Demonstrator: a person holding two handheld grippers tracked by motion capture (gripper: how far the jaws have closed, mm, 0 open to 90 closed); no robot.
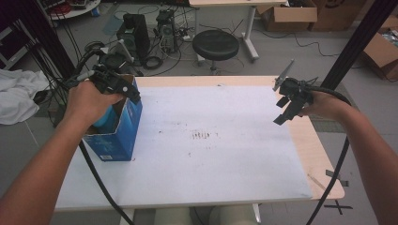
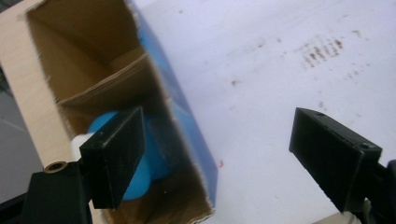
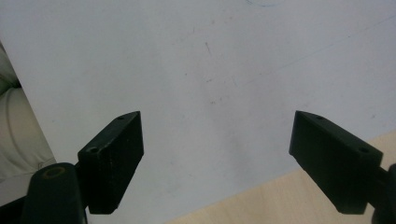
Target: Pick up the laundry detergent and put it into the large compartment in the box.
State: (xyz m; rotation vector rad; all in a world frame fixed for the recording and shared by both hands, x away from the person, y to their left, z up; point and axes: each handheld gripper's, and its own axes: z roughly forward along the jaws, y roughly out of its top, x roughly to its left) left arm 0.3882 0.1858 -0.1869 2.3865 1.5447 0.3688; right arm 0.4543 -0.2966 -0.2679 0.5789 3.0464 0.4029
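An open-topped blue cardboard box stands at the left end of the white sheet. Inside it lies a light-blue object with a white part; the left gripper view looks down on this blue object between the box's brown inner walls. My left gripper hovers over the box's open top, its jaws wide apart with nothing between them; one black finger hangs over the opening, the other over the sheet. My right gripper is held above the sheet's right edge, open and empty.
The sheet covers most of a wooden table, with bare wood along the right side. On the floor beyond are a black stool, computer towers with cables, and cardboard boxes. White cloth lies far left.
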